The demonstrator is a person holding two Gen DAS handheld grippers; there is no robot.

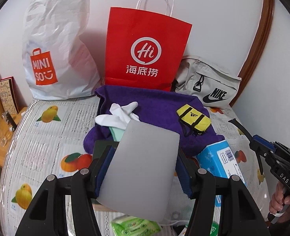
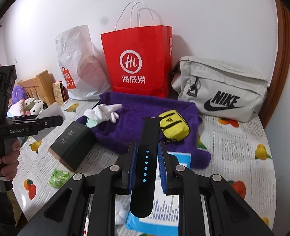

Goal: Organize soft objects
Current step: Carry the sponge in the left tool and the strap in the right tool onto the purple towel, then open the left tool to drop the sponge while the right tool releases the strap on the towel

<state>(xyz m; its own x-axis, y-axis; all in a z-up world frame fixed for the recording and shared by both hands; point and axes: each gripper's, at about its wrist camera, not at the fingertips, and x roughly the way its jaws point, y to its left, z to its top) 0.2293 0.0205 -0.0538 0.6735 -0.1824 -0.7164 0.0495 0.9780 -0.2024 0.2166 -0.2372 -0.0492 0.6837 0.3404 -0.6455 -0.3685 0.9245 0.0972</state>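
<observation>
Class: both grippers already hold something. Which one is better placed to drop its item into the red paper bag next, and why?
Right, probably. The right gripper holds the black watch strap pointing straight at the red paper bag; the left gripper, holding a grey sheet, is off to the side.

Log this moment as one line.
left hand-held gripper: shut on grey sheet | right hand-held gripper: shut on black strap | both above table

The left gripper has its jaws closed on a grey sheet, held above the bench short of the purple towel. The right gripper clamps a black strap, its tip over the towel's near edge.
</observation>
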